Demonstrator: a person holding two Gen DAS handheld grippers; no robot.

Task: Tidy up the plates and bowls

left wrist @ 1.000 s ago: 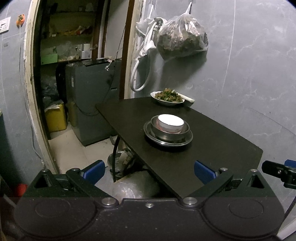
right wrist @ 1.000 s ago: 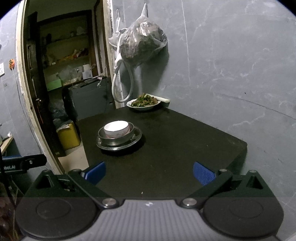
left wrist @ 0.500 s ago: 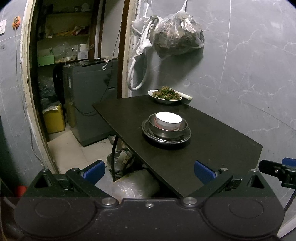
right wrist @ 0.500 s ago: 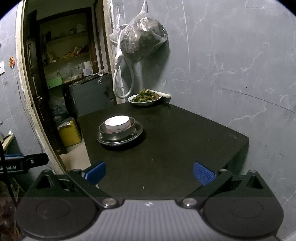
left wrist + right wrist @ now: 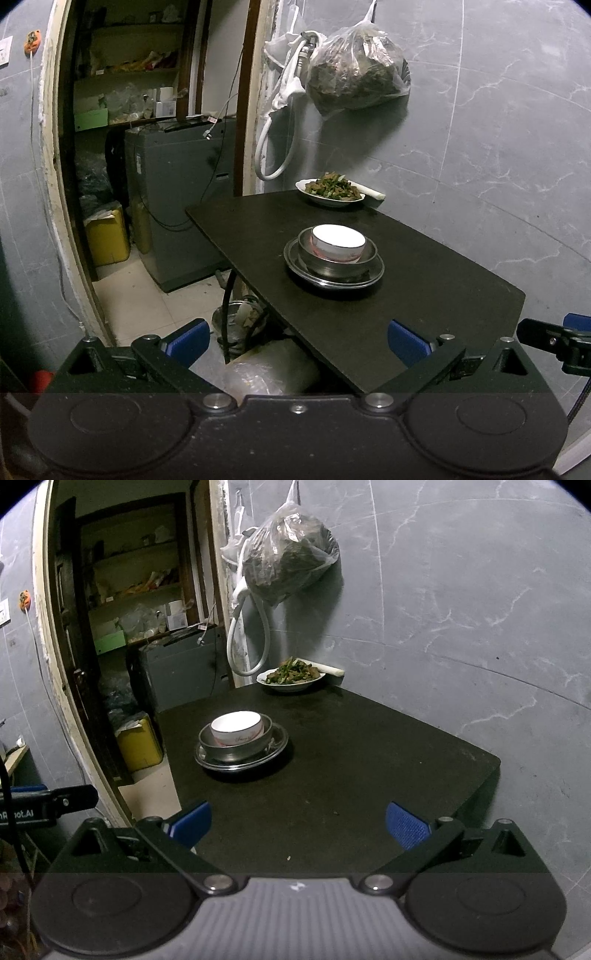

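Observation:
A white bowl (image 5: 338,242) sits inside a steel bowl (image 5: 334,260), which sits on a steel plate (image 5: 332,278) on the black table (image 5: 424,280). The same stack shows in the right wrist view: white bowl (image 5: 237,728), steel bowl (image 5: 236,747), steel plate (image 5: 242,764). My left gripper (image 5: 297,338) is open and empty, held back from the table's near left edge. My right gripper (image 5: 301,821) is open and empty over the table's near edge (image 5: 332,830). Both are well short of the stack.
A white plate of green food (image 5: 334,190) stands at the table's far corner by the wall, also in the right wrist view (image 5: 291,675). A plastic bag (image 5: 356,79) hangs above it. A doorway with a grey machine (image 5: 173,199) lies left. Clutter sits under the table (image 5: 240,321).
Both views have shifted slightly; the stack sits a little higher and farther in the frames. Both grippers stay open and empty.

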